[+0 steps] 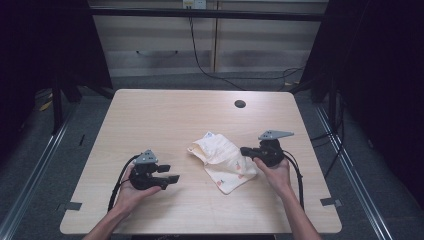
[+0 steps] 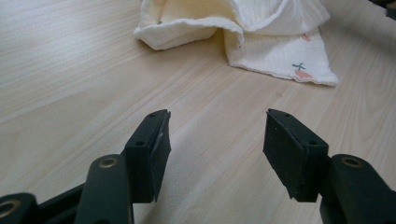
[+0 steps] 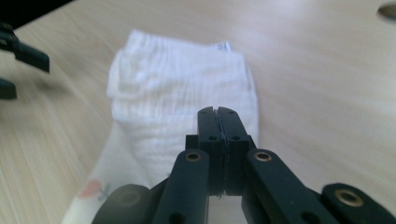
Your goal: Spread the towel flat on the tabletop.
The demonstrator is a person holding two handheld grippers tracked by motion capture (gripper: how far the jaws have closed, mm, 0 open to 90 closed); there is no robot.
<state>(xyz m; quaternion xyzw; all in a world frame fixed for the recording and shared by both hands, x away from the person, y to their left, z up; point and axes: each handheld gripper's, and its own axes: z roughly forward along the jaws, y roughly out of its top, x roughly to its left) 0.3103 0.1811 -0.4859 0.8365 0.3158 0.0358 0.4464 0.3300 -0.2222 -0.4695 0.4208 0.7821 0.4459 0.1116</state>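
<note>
A small cream cloth (image 1: 223, 161) with little fruit prints lay crumpled near the middle of the tabletop (image 1: 165, 112). The right gripper (image 1: 246, 150) was at the cloth's right edge with its jaws pressed together. I could not tell if any cloth was caught between them. The left gripper (image 1: 170, 173) sat apart from the cloth with its jaws wide open and nothing in them. It probably needed to slide in low and pinch only the near edge, so the cloth would not bunch up more.
</note>
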